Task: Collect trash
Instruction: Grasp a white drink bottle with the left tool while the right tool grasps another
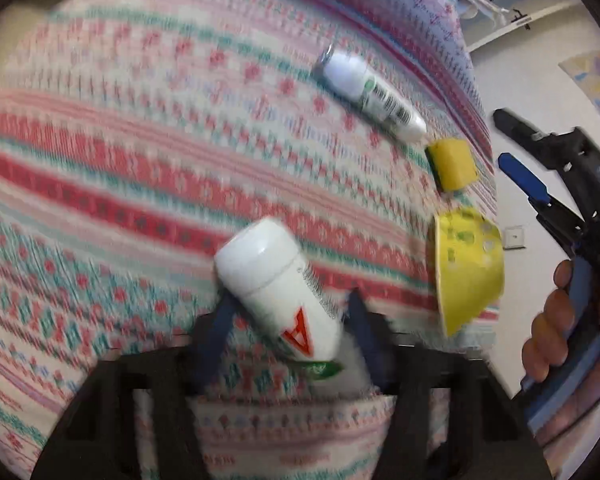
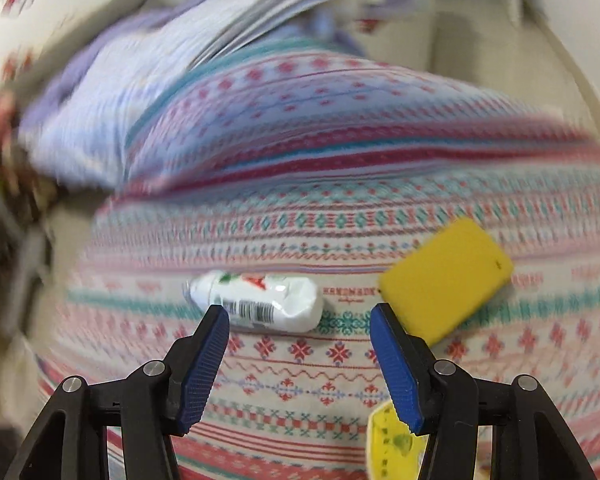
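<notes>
Beside tube (image 2: 256, 302), yellow sponge (image 2: 446, 280)

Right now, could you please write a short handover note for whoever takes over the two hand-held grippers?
Left hand-held gripper: open, jaws on either side of the white bottle lying on the patterned bedspread; blur hides whether the pads touch it.
Right hand-held gripper: open and empty, pointing toward the squeezed white tube.
Also on the bedspread: yellow sponge right of the tube, yellow cup on its side near the bed's edge.
Done: nothing gripped; no bin in view.
Left: all four items.
</notes>
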